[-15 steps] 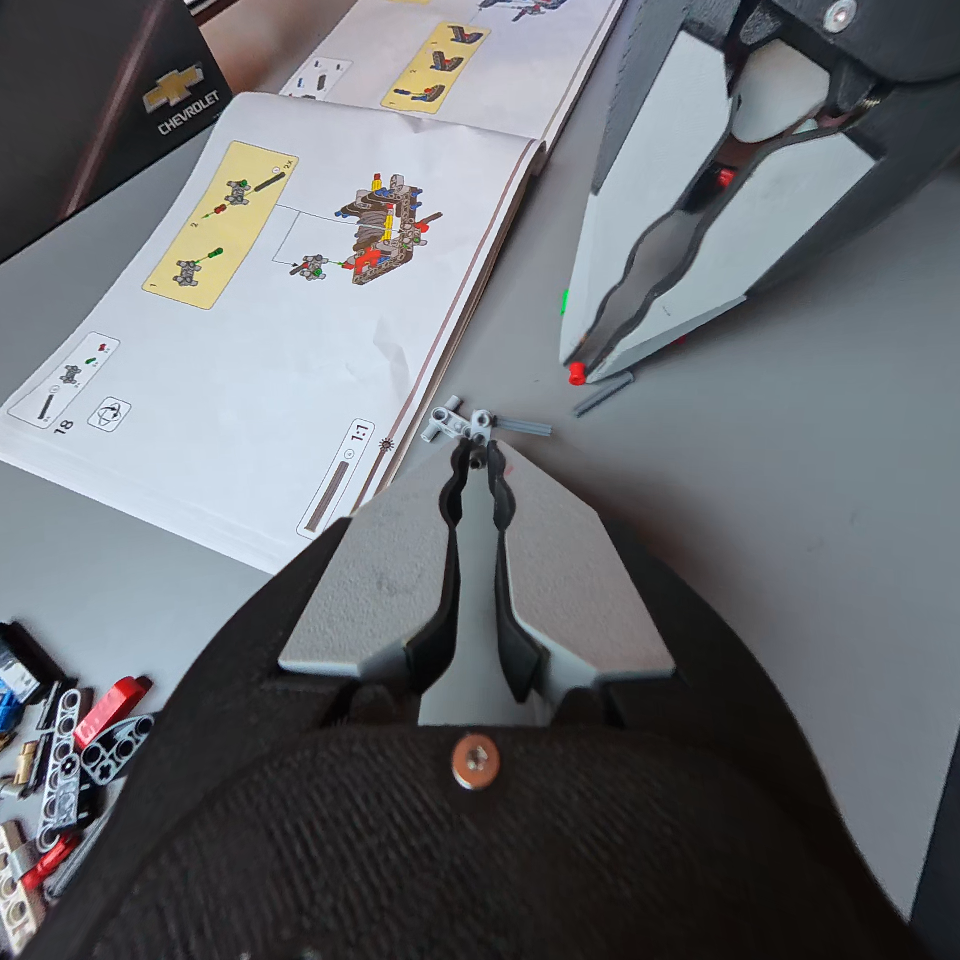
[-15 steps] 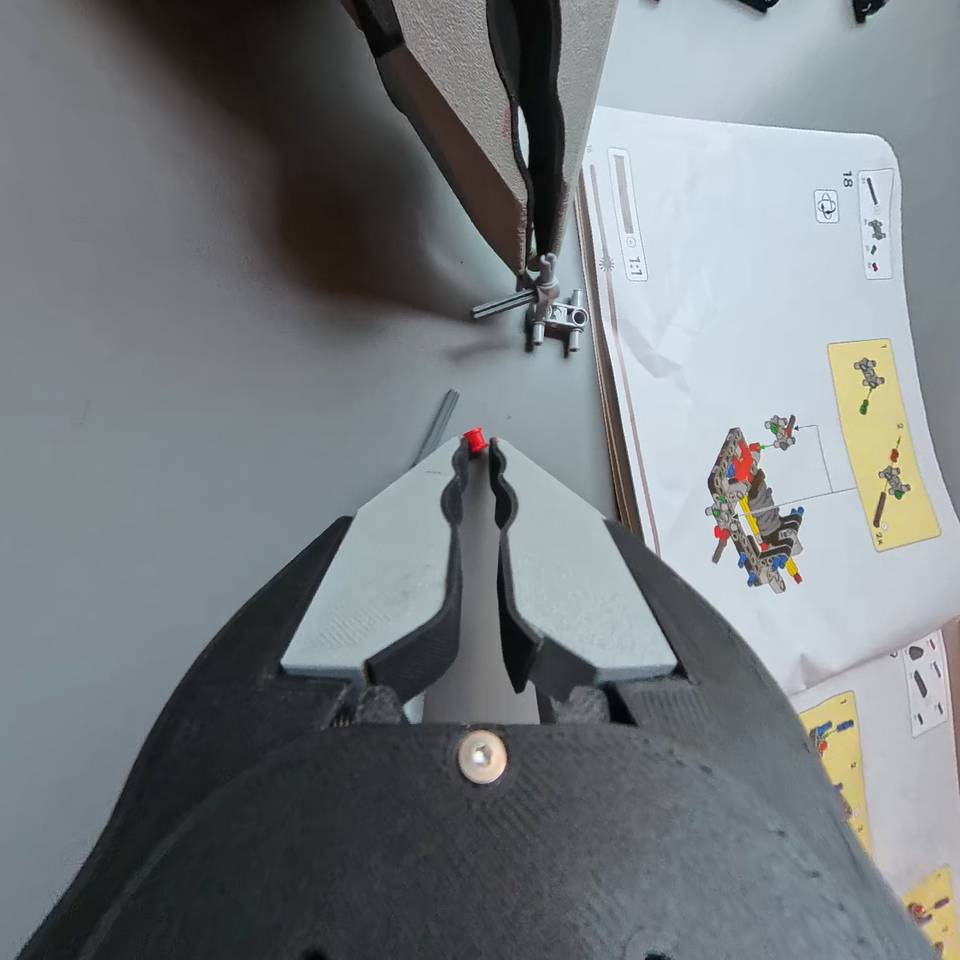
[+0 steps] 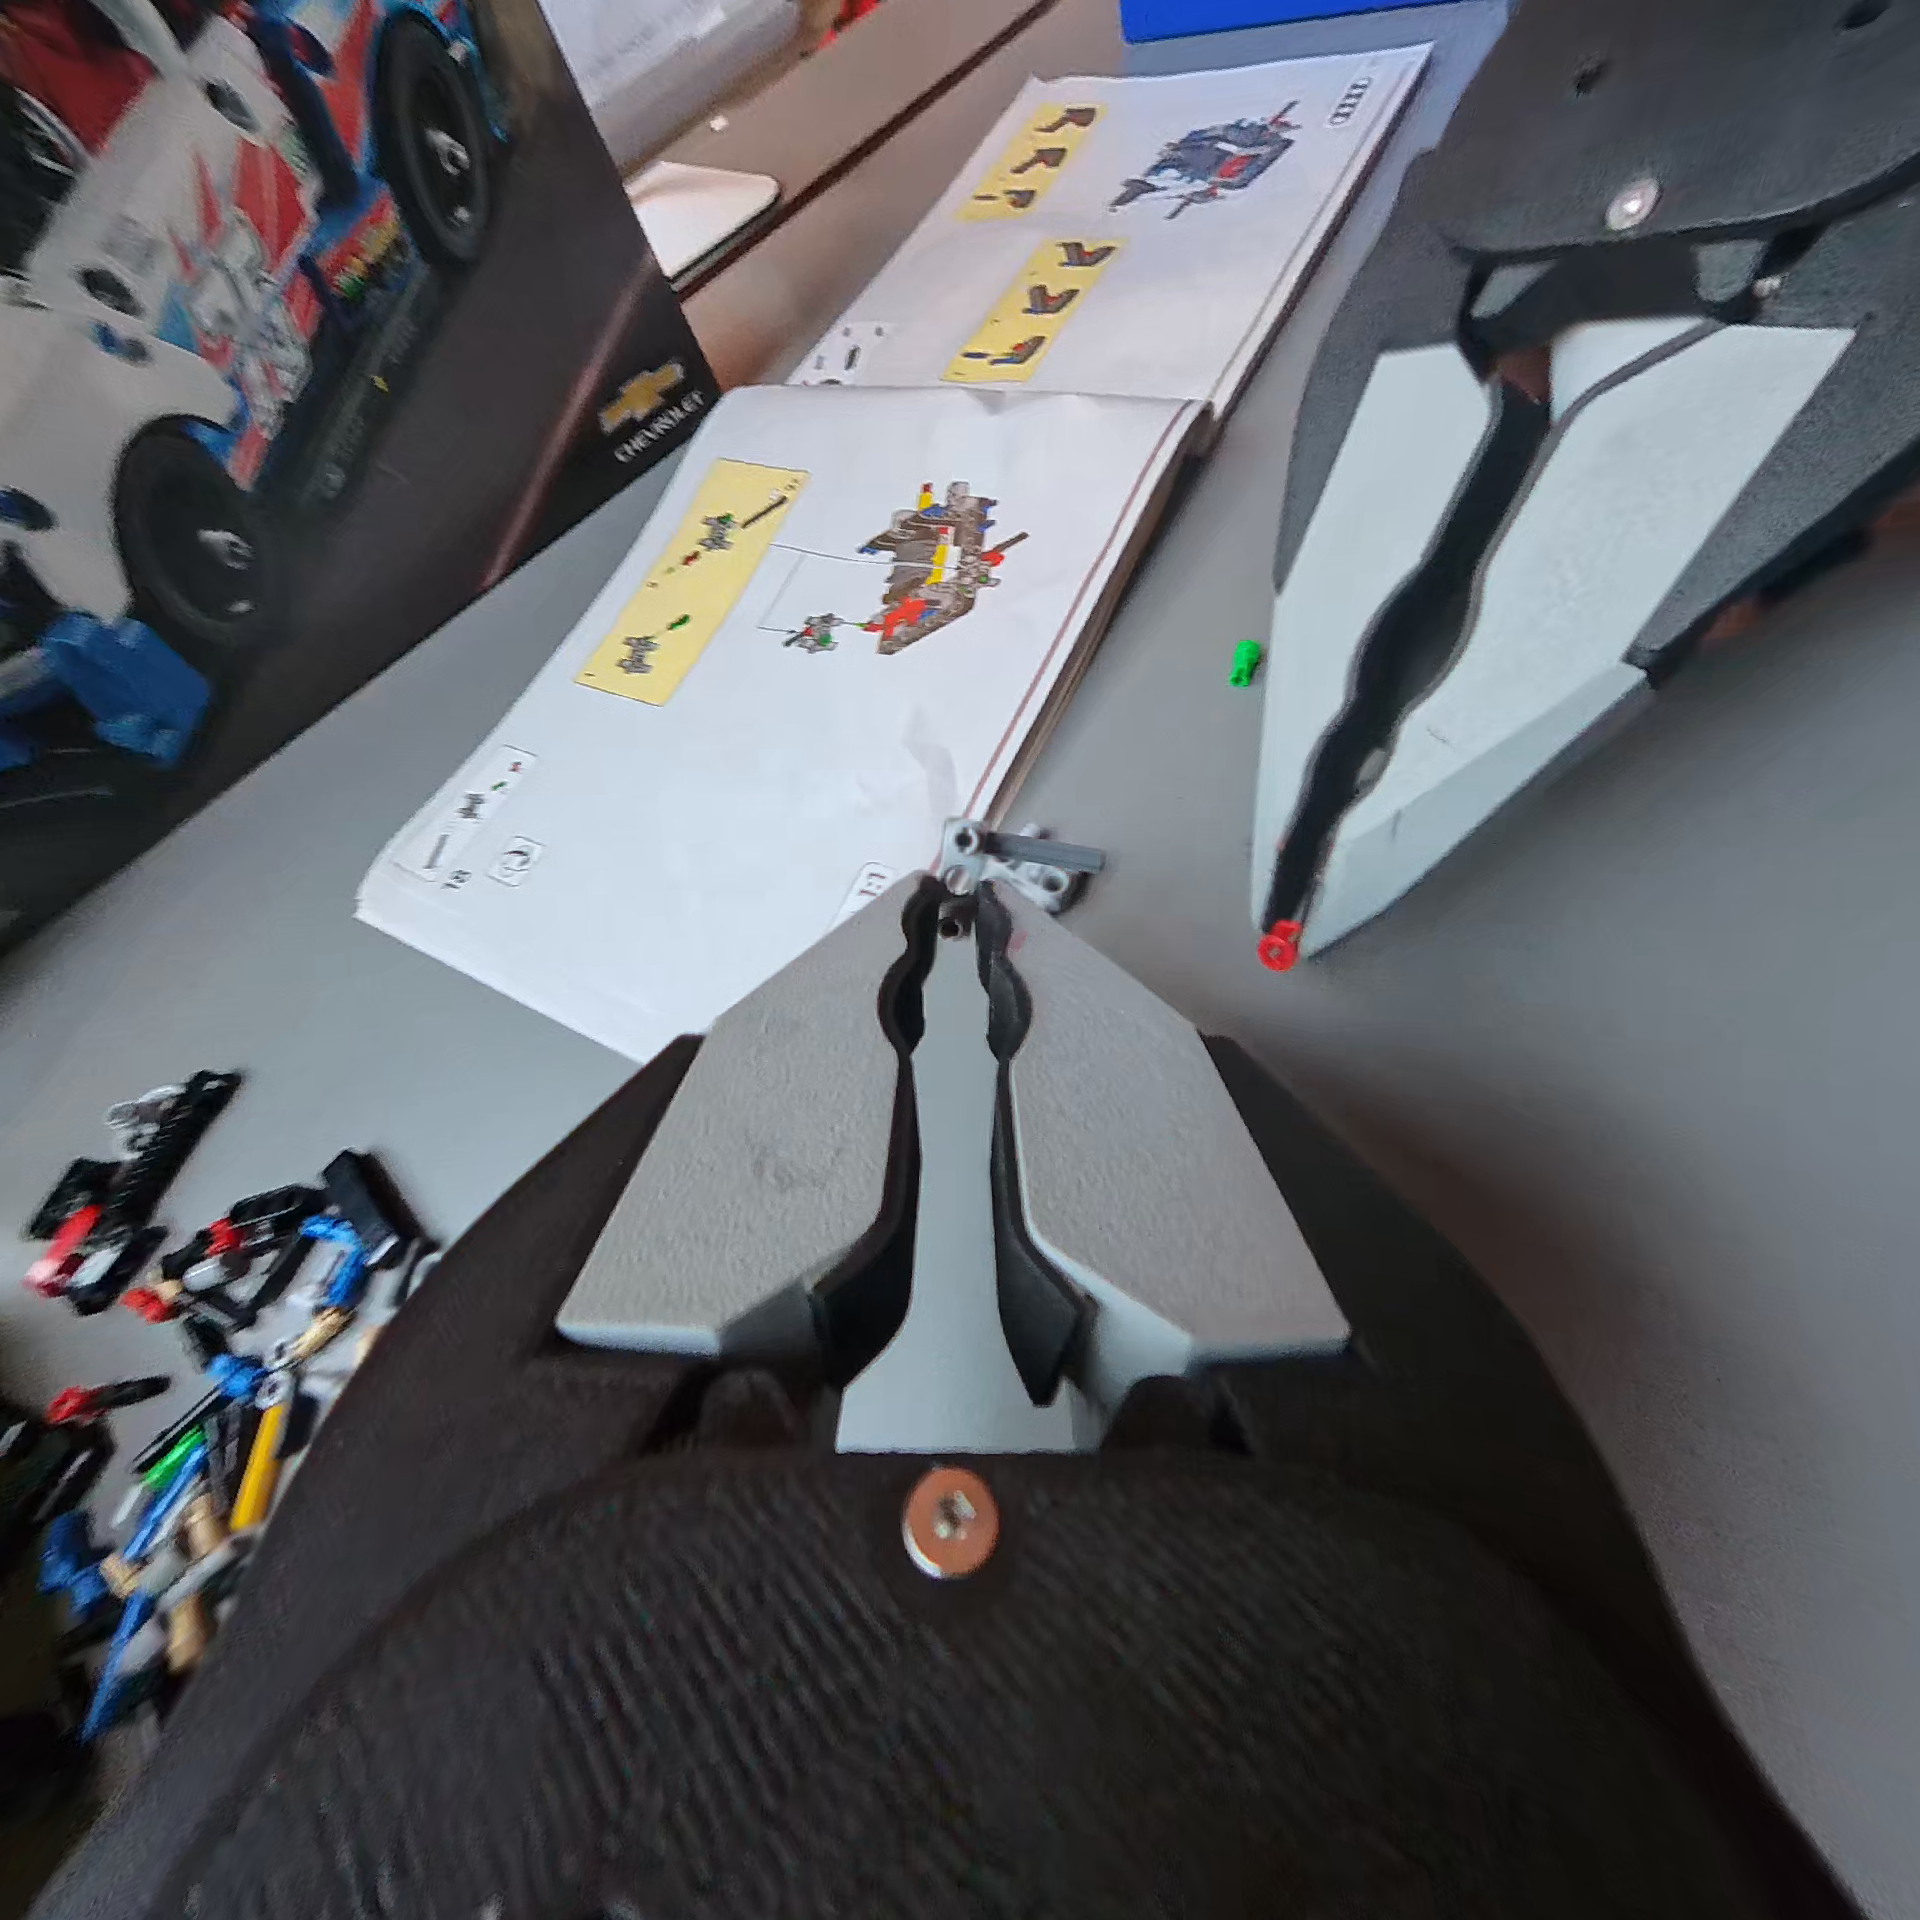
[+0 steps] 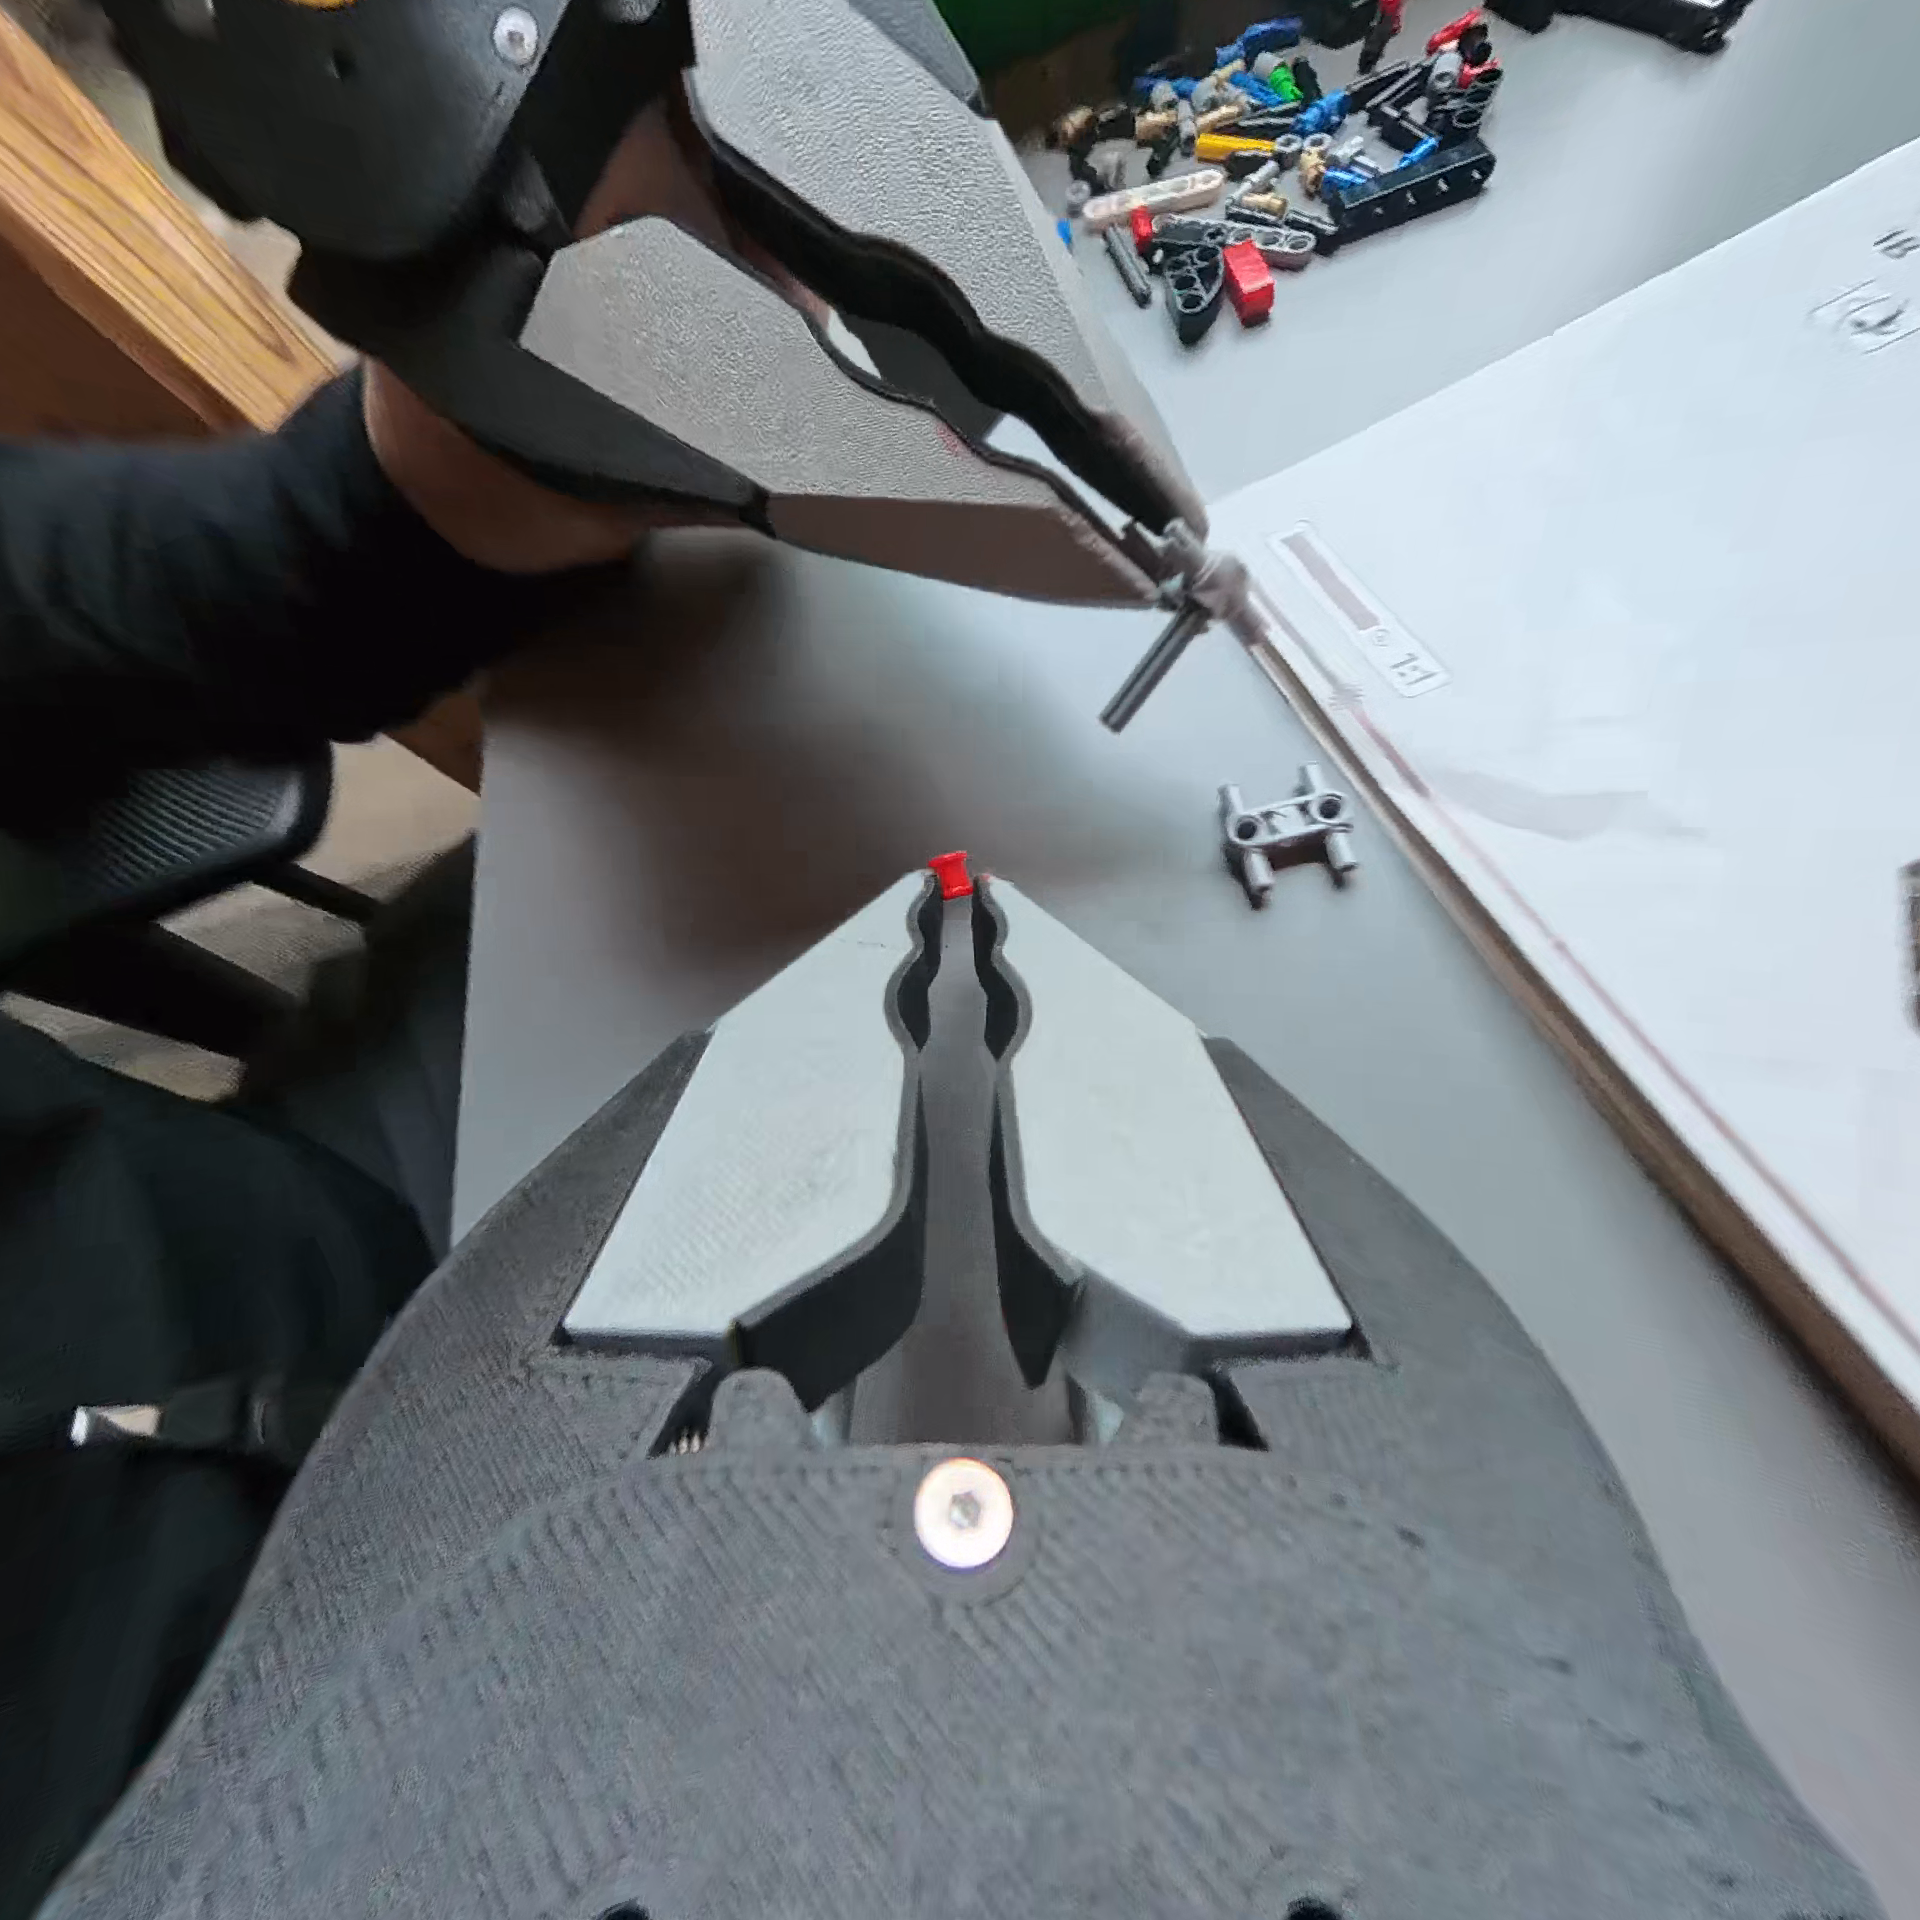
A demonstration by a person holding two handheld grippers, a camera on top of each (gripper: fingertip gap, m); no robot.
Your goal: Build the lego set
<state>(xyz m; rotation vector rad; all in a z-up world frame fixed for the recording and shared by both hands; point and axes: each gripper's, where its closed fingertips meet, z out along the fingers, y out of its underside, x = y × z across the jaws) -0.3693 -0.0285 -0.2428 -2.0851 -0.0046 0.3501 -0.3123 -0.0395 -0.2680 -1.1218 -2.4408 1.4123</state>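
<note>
Far left in the left wrist view, the car-printed set box (image 3: 260,343) is standing on the grey tabletop (image 3: 1558,1195), and below it the loose pile of Technic pieces (image 3: 177,1382) is lying in a heap of blue, black, red and tan. Next over, the open instruction booklet (image 3: 810,665) is lying flat, a second booklet (image 3: 1132,239) just beyond it.

I'm holding my left gripper (image 3: 958,914) right at the booklet's near corner, its jaws pinching a small grey connector with a dark grey axle (image 3: 1039,858) sticking out sideways. In the right wrist view that axle (image 4: 1148,681) is hanging off the tabletop, angled downward, in the air.

Moving right, a little green pin (image 3: 1244,662) is lying on the tabletop between the booklet and my right gripper (image 3: 1283,935). Those jaws are pressing on a tiny red bush (image 4: 948,875) at the very tips, nearly closed around it.

A light grey H-shaped connector (image 4: 1288,831) is lying flat on the tabletop just beside the booklet's edge, apart from both grippers, between my red bush and the dangling axle. My sleeved hand (image 4: 468,499) is gripping the left tool's handle.
</note>
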